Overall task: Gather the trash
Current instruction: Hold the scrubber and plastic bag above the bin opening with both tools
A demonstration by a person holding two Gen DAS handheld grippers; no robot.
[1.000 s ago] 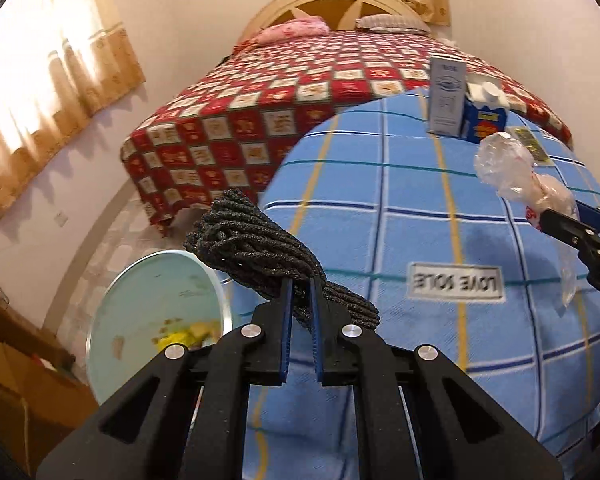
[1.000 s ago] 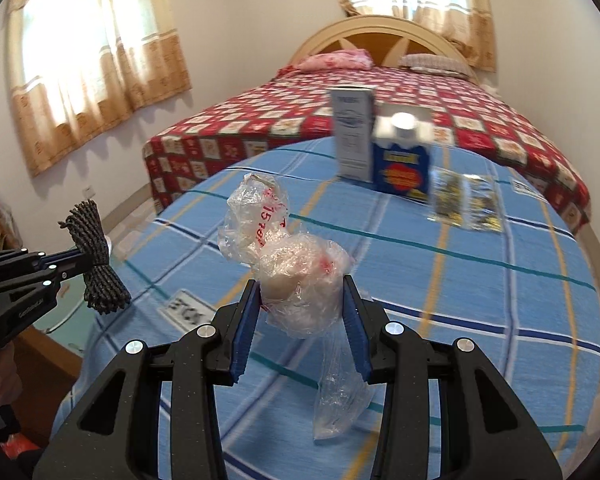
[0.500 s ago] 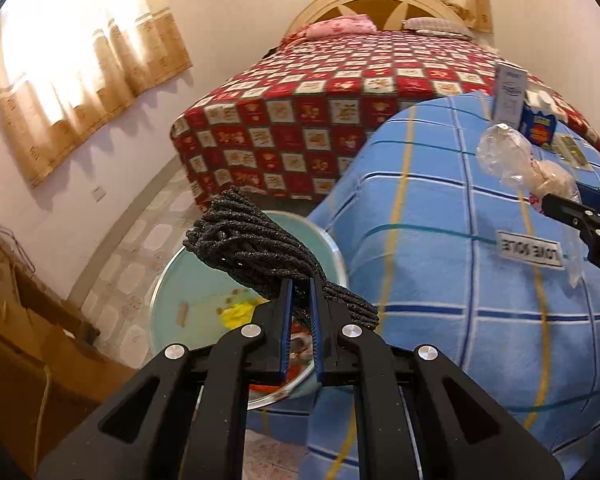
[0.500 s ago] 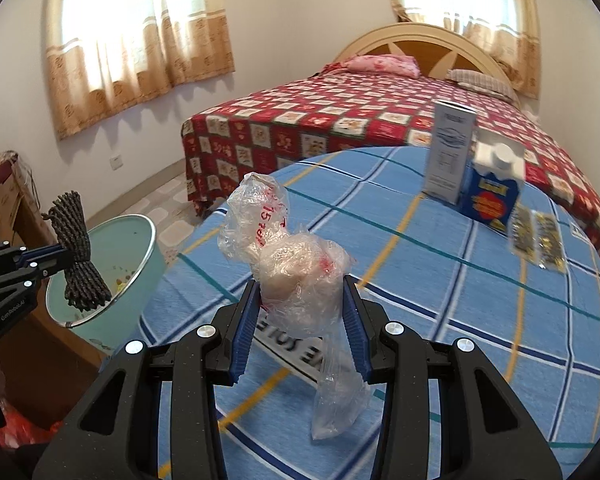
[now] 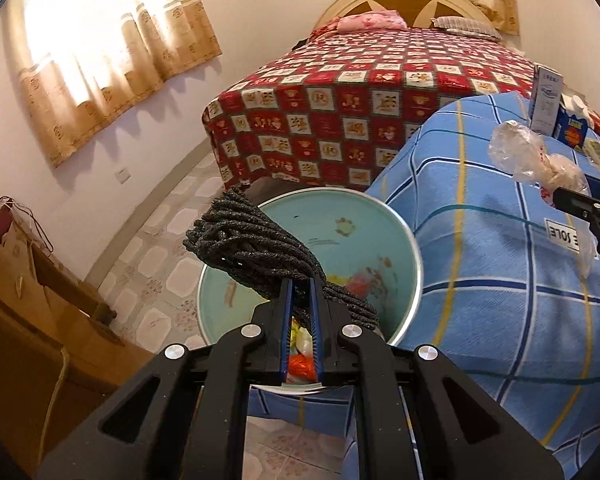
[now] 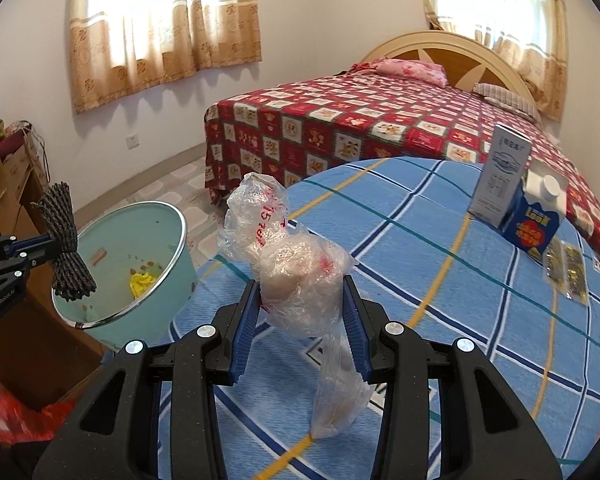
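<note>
My left gripper is shut on a bundle of dark grey cord and holds it over the open pale green trash bin, which has scraps inside. The cord and bin also show at the left of the right wrist view. My right gripper is shut on a crumpled clear plastic bag with red print, above the blue plaid table cloth. The bag shows at the right of the left wrist view.
A white carton, a blue carton and flat sachets stand on the table's far side. A bed with a red quilt is behind. A wooden cabinet stands left of the bin.
Both grippers have moved left toward the bin. The cord bundle, earlier over the table's edge, now hangs above the bin. Both grips are unchanged.
</note>
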